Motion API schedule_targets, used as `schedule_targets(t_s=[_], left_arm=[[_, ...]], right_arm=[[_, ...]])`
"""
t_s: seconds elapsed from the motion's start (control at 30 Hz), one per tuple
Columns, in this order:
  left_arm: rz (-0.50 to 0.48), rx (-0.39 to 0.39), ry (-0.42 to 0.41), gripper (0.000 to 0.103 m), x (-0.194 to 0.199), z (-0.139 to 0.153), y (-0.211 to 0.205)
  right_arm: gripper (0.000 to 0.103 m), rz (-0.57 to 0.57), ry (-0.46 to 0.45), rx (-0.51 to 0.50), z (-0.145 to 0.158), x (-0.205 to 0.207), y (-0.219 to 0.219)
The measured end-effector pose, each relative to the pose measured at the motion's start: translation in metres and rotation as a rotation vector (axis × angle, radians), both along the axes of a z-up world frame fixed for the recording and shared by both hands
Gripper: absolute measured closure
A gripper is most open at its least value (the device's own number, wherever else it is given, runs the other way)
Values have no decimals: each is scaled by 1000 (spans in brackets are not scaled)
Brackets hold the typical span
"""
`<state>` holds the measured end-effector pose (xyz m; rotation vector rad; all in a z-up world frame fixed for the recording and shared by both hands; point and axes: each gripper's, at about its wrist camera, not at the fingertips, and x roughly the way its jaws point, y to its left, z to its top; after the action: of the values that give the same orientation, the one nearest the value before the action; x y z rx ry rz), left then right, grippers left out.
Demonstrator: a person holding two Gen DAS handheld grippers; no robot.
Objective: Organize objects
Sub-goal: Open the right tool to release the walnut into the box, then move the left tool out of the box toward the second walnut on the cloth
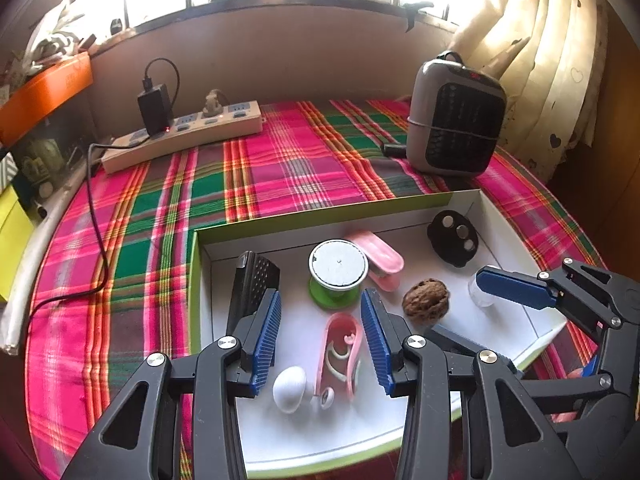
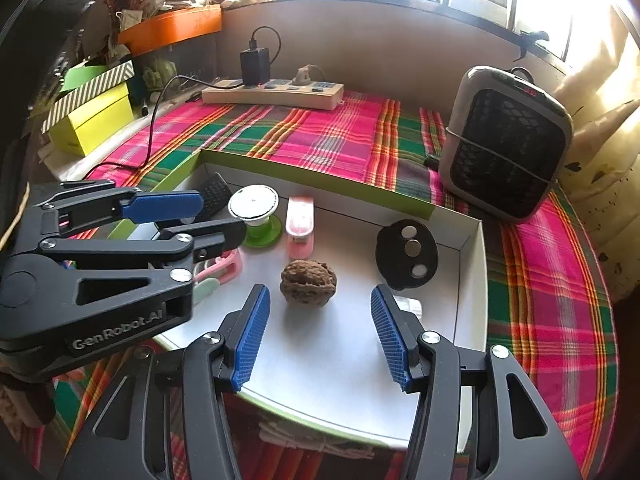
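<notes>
Organizing small objects into a shallow white box (image 1: 516, 236) with a green rim, set at the near edge of a table under a plaid cloth (image 1: 280, 160). From the box's left wall rightward: a black perforated piece (image 1: 256, 280), a green-and-white spool (image 1: 338, 270), a pink stapler-like item (image 1: 380, 260), a walnut (image 2: 308, 282), and a black disc with three round inserts (image 2: 406, 254) near the right wall. Toward the near left corner lie a white egg-shaped piece (image 1: 290, 388) and a pink clip (image 1: 340, 354).

The left gripper (image 1: 320, 340) hangs over the pink clip, fingers moderately wide, pads clear of it. The right gripper (image 2: 318, 338) has fingers parted with nothing between them, the walnut just beyond the tips.

Judged step: release complete, next pick pending. A sound withdrawal lifts straight up before travelling sideways, since the box walls and the neighbouring gripper crowd both sides. Open room lies on the cloth toward the far edge, between a power strip (image 1: 188, 132) and a heater (image 1: 456, 120).
</notes>
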<state>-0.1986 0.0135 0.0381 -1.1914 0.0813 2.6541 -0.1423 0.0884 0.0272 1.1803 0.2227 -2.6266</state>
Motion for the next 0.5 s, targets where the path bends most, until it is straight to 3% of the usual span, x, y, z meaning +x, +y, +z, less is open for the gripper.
schedule_targets(t_s=[0.5], left_arm=[[11, -3, 44, 63, 31, 13, -4]], right_arm=[[45, -12, 21, -15, 7, 19, 0]])
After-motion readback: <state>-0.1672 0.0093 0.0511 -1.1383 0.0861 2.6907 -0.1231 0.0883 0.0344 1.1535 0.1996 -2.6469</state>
